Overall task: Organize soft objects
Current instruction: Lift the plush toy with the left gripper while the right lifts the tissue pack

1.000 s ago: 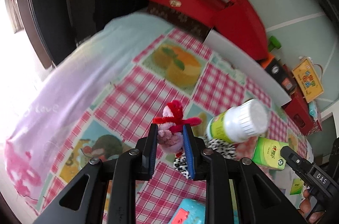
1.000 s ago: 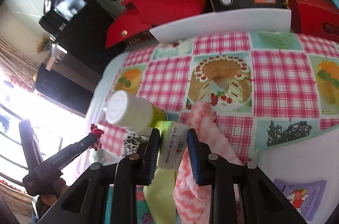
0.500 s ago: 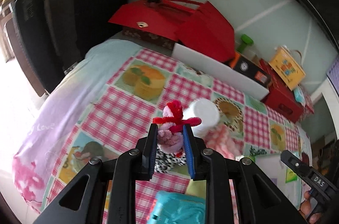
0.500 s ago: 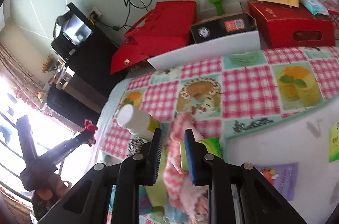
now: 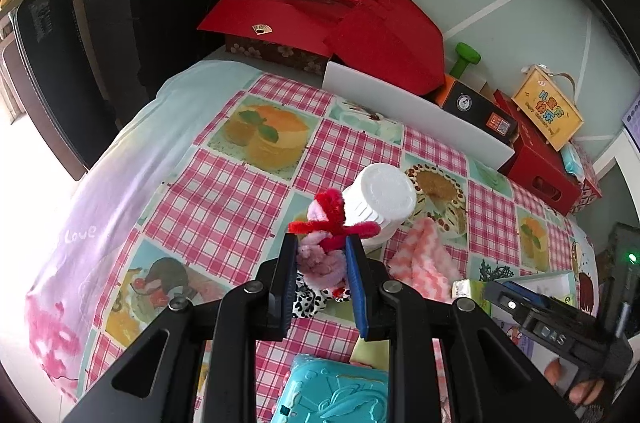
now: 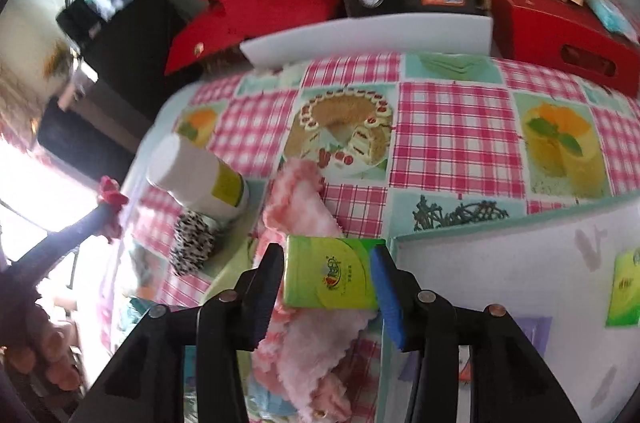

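1. Right gripper [image 6: 326,253]: jaws had just been opening and stood at a medium gap, with the green tissue pack [image 6: 332,275] between them. The right pad sat against the pack edge and a thin sliver showed at the left pad, so this is judged let go, not clamped.
2. The pack lay flat with its printed face up and its long axis running 9 to 3 o'clock across the jaws. It rested on the pink-white fluffy cloth [image 6: 296,199], and its 3 o'clock end was at the rim of the white box [image 6: 500,263].
3. Key relation: the white box lay at 3 o'clock from the right fingers, just beside them. The right hand was much nearer to it than the left. Whether the pack overlapped the rim or only touched it could not be told.
4. Left gripper [image 5: 320,241]: fingers were narrow and pinched on the pink and red pipe-cleaner toy [image 5: 326,223]. The toy was held up off the checked tablecloth [image 5: 224,207], with its red arms sticking out over both fingertips.
5. From the left fingers, the white-capped bottle [image 5: 380,199] stood at 1 o'clock close behind the toy. The leopard-print soft piece [image 5: 308,299] lay below the jaws on the cloth. The teal case [image 5: 336,395] was at 6 o'clock.
6. Judgement: sorting was partway. The cloth and the leopard piece were not yet put away, and the toy was in the air with no drop spot under it.
7. The next move probably needs the toy carried toward 4 o'clock to the box, crossing over the right hand's area, so there is a collision risk.
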Demonstrator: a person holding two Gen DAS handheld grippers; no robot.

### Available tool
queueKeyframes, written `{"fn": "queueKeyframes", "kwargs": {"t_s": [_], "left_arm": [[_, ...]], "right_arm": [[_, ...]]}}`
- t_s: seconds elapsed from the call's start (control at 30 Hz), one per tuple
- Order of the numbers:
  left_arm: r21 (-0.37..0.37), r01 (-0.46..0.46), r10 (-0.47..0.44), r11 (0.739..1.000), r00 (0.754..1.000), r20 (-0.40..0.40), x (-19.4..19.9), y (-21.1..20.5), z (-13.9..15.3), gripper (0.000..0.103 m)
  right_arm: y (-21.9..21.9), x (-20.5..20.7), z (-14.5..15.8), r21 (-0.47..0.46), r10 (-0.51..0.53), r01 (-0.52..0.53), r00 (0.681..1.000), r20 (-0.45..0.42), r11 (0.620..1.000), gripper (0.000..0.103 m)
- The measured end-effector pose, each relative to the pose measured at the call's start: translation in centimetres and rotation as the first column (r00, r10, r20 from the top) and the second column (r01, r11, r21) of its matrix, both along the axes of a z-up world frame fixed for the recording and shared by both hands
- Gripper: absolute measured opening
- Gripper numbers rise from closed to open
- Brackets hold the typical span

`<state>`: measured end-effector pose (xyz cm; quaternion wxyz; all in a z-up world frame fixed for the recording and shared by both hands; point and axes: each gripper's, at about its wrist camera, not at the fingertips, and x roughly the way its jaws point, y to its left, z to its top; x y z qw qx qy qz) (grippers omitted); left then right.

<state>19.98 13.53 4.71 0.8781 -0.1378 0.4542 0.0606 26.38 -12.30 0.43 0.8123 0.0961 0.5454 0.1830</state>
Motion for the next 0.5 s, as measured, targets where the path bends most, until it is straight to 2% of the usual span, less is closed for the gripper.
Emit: {"fn": "queueKeyframes", "kwargs": {"t_s": [0.17,0.3,0.5], "left_arm": [[0.002,-0.001,0.001,1.0,1.0,-0.003,0.0,0.0,-0.1,0.024],[0.001,-0.001,0.001,1.0,1.0,-0.003,0.0,0.0,-0.1,0.024],[0.003,0.001,-0.001,1.0,1.0,-0.008,0.1,0.0,-0.2,0.024]], "right_arm": [[0.6,1.6,-1.0,-0.015,0.036,-0.037,0.998,-0.043,0.999,0.05],[0.9,2.2,-1.6,-0.024,0.044,-0.045,0.997,-0.063,0.999,0.062],[1.1,2.7,-1.9,-0.015,0.056,-0.057,0.995,-0.084,0.998,0.064]]}}
